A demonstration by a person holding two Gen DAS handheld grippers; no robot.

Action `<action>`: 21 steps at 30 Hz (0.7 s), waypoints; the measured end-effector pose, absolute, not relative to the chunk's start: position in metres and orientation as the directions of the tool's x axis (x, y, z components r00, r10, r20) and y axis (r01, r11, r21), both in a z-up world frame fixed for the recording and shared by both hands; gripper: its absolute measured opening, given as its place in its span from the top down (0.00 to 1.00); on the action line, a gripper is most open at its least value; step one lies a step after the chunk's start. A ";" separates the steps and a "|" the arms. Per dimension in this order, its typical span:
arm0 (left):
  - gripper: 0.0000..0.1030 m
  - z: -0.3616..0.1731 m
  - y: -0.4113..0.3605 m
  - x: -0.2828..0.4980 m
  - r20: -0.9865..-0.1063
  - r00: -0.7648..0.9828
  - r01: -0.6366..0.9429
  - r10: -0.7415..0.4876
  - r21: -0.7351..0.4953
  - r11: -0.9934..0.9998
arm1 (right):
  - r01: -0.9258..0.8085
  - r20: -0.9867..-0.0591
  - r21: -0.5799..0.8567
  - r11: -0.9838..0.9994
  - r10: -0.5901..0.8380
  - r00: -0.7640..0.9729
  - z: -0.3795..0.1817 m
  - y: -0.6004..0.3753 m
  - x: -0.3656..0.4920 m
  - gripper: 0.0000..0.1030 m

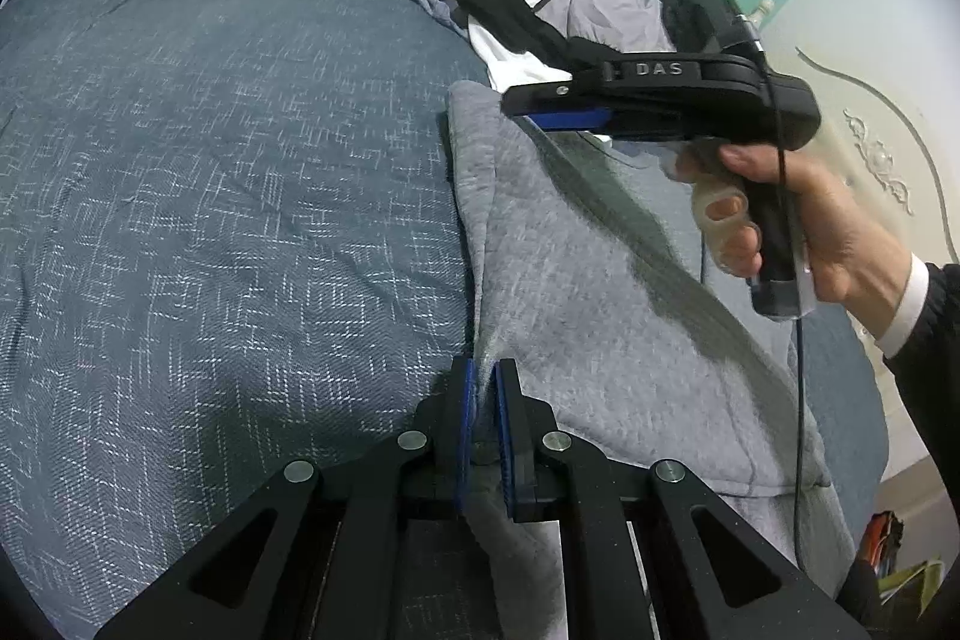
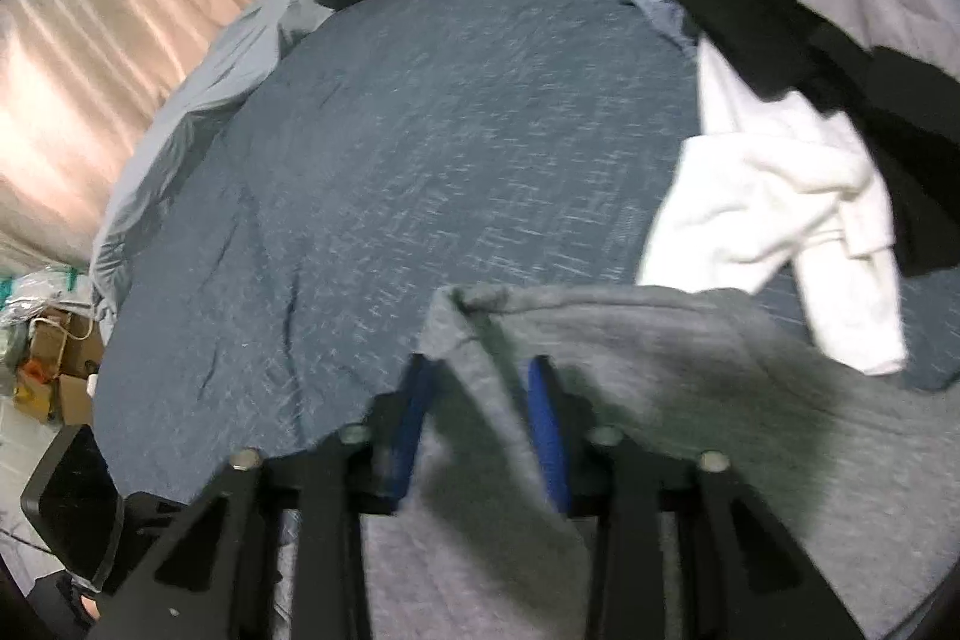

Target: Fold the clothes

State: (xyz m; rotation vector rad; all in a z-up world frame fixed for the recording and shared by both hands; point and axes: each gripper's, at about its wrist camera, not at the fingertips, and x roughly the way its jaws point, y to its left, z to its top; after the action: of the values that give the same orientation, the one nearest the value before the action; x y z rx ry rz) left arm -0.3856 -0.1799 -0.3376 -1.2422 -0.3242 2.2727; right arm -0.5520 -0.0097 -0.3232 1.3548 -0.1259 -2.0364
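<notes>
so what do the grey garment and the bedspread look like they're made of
Grey garment: looks like soft, matte heathered knit, maybe sweatshirt fleece; it drapes thickly from the left gripper. Bedspread: seems woven, matte blue cloth with pale crosshatch flecks.
</notes>
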 end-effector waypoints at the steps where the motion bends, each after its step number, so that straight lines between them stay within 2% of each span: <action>1: 0.92 -0.338 -0.180 -0.385 -0.708 -0.442 -0.332 0.551 -0.442 -0.833 | 0.483 -0.774 0.436 -0.759 -0.590 -0.229 -0.323 -0.011 -0.552 0.94; 2: 0.92 -0.338 -0.180 -0.385 -0.707 -0.443 -0.332 0.551 -0.442 -0.833 | 0.484 -0.769 0.436 -0.759 -0.594 -0.239 -0.323 -0.012 -0.553 0.97; 7: 0.92 -0.336 -0.180 -0.381 -0.704 -0.460 -0.329 0.541 -0.430 -0.840 | 0.492 -0.770 0.379 -0.784 -0.562 -0.302 -0.316 -0.022 -0.562 0.98; 12: 0.92 -0.339 -0.183 -0.382 -0.714 -0.459 -0.313 0.529 -0.427 -0.848 | 0.486 -0.792 0.368 -0.793 -0.541 -0.282 -0.324 -0.030 -0.566 0.98; 13: 0.92 -0.341 -0.182 -0.382 -0.720 -0.455 -0.309 0.524 -0.425 -0.851 | 0.493 -0.798 0.361 -0.792 -0.536 -0.275 -0.323 -0.030 -0.565 0.95; 16: 0.92 -0.344 -0.181 -0.384 -0.730 -0.449 -0.297 0.516 -0.423 -0.856 | 0.467 -0.777 0.351 -0.811 -0.531 -0.339 -0.304 -0.007 -0.562 0.95; 18: 0.92 -0.345 -0.181 -0.385 -0.736 -0.448 -0.286 0.507 -0.420 -0.861 | 0.426 -0.749 0.364 -0.828 -0.532 -0.395 -0.284 0.026 -0.558 0.90; 20: 0.89 -0.345 -0.182 -0.386 -0.744 -0.445 -0.274 0.498 -0.417 -0.867 | 0.396 -0.739 0.365 -0.843 -0.521 -0.427 -0.266 0.065 -0.549 0.73; 21: 0.88 -0.345 -0.183 -0.386 -0.749 -0.441 -0.266 0.494 -0.417 -0.869 | 0.387 -0.742 0.357 -0.850 -0.510 -0.436 -0.259 0.085 -0.542 0.72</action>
State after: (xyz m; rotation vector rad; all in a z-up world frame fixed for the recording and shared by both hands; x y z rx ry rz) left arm -0.3865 -0.1826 -0.3454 -1.3167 -0.3289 2.3171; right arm -0.5423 0.0846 -0.2586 1.2432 -0.1807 -2.2817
